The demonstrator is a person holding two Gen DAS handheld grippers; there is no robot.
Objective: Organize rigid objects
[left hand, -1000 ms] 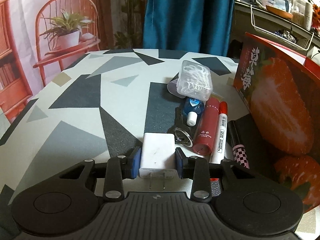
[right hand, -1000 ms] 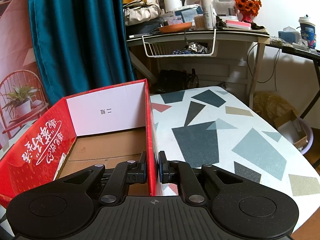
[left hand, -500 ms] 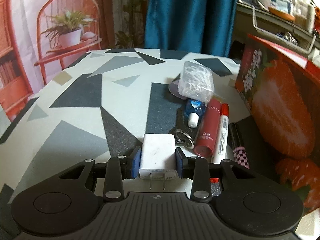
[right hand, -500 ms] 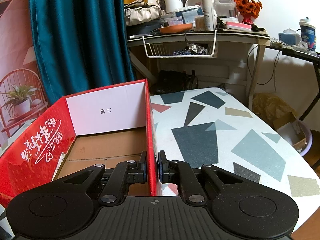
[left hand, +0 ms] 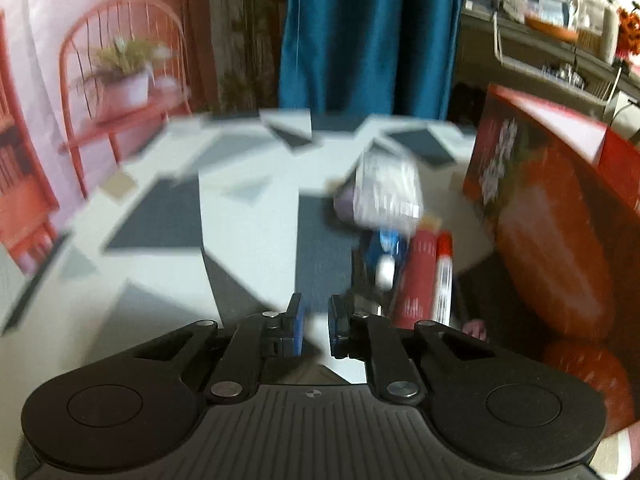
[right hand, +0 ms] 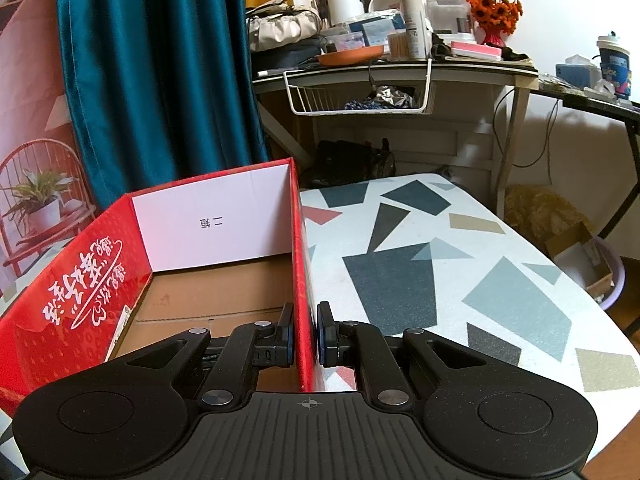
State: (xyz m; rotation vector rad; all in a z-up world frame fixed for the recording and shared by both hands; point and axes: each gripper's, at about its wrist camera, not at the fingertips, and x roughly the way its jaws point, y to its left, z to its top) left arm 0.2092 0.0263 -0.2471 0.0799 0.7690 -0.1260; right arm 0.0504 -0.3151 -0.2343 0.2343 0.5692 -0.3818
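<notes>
The red strawberry box point(right hand: 120, 280) stands on the tabletop point(right hand: 460, 272), its side wall clamped by the right gripper point(right hand: 306, 332). The left gripper point(left hand: 316, 330), jaws just closed and empty, faces the red tube point(left hand: 418, 276) and marker point(left hand: 443, 276), lying lengthwise ahead-right beside the box.

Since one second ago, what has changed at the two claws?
The left claw has lost the white charger: its jaws have just closed and nothing is between them now; the charger is not seen. This view is now blurred. The right claw stays clamped on the red box wall.
</notes>
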